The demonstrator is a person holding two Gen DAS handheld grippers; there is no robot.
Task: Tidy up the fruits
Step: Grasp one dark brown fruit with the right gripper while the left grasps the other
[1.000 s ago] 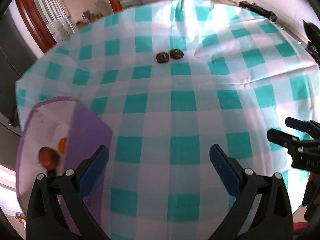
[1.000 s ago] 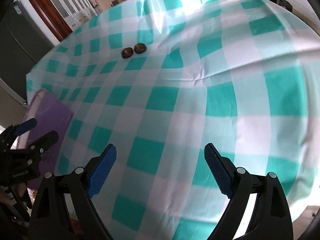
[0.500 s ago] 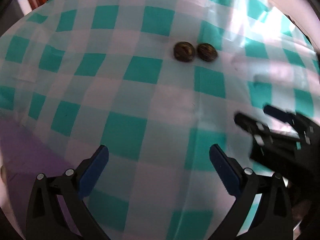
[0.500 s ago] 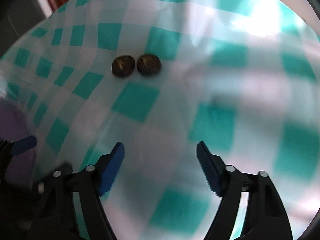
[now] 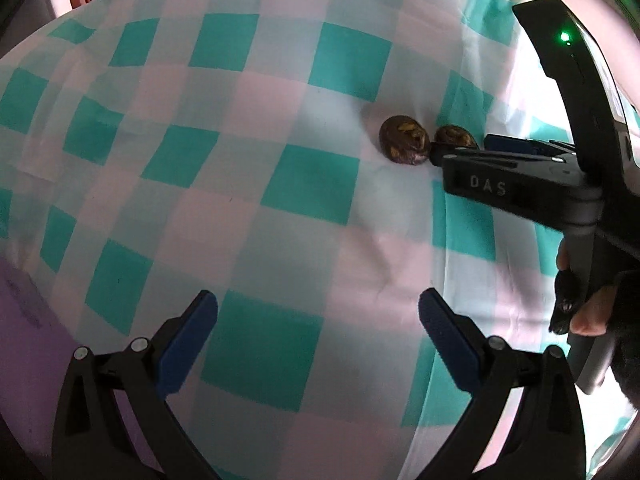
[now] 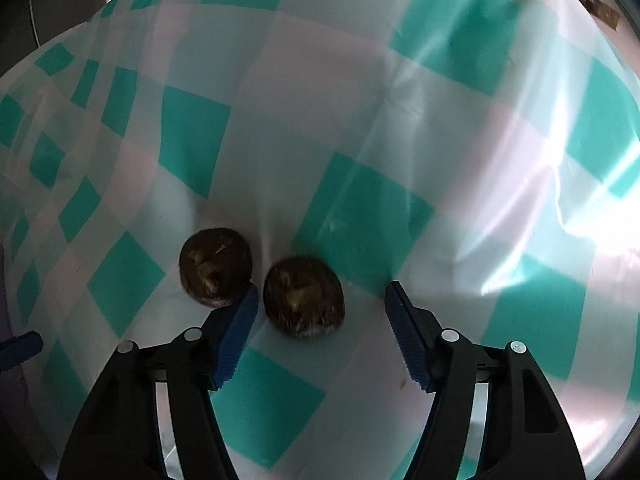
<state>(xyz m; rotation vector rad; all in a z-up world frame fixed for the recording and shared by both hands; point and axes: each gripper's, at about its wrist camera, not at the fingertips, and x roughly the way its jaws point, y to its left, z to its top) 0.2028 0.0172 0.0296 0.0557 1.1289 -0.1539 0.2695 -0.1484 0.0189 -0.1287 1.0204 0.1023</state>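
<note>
The right gripper [image 6: 320,312] has just been closing and now straddles the right fruit [image 6: 303,298] with its jaws released: the left pad stands in the gap between the two fruits, the right pad is clear of the skin. That fruit is round, dark brown, wrinkled, with yellowish flecks. The left fruit [image 6: 215,267], its twin in colour, lies just beside it at ten o'clock, outside the jaws.

The left gripper [image 5: 318,336] is released over bare checked cloth [image 5: 304,184] on the counter; both fruits lie at about one o'clock from it. In its view the right gripper's finger covers part of the right fruit. A hand [image 5: 580,308] on the right gripper's handle is cut off at the edge. A purple surface [image 5: 24,344] at eight o'clock is blurred.

Two fruits, two grippers.
</note>
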